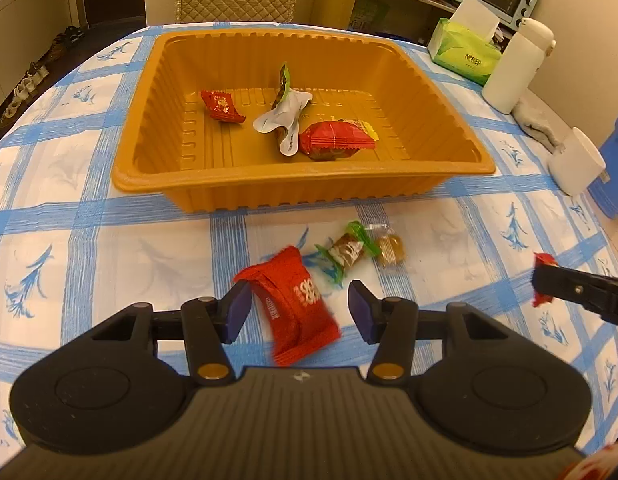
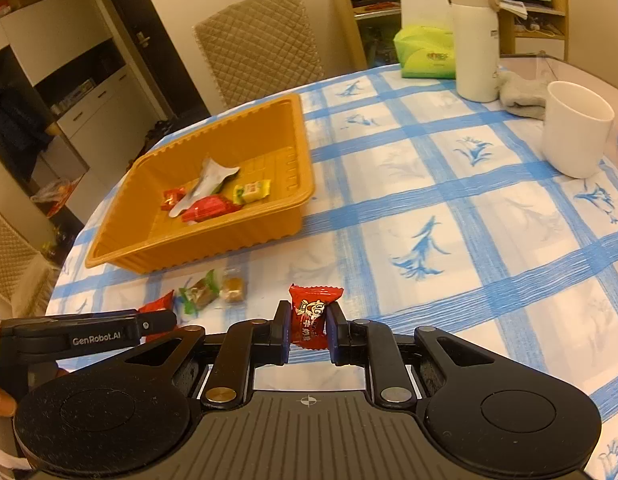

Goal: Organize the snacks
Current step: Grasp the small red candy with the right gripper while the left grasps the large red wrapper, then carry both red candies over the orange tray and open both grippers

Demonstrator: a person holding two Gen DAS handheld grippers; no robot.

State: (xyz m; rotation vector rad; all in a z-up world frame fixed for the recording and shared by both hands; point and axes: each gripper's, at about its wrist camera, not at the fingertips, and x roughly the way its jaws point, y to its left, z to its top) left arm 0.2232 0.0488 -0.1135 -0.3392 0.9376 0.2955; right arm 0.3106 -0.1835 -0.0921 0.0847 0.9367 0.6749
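An orange tray (image 1: 305, 182) (image 2: 157, 252) on the blue-checked tablecloth holds several wrapped snacks. My left gripper (image 1: 299, 304) is open, its fingers on either side of a red snack packet (image 1: 297, 304) lying on the cloth. Beyond it lie a green-wrapped candy (image 1: 347, 250) (image 2: 199, 294) and a clear-wrapped brown candy (image 1: 391, 248) (image 2: 233, 288). My right gripper (image 2: 307, 324) is shut on a small red candy (image 2: 311, 312), held just above the table. It shows at the right edge of the left wrist view (image 1: 545, 280).
A white cup (image 2: 575, 128) (image 1: 575, 160), a white thermos (image 2: 475, 36) (image 1: 517, 68), a green tissue pack (image 2: 427, 52) (image 1: 463, 50) and a grey cloth (image 2: 523, 94) stand at the table's far right. A quilted chair (image 2: 261, 44) is behind the tray.
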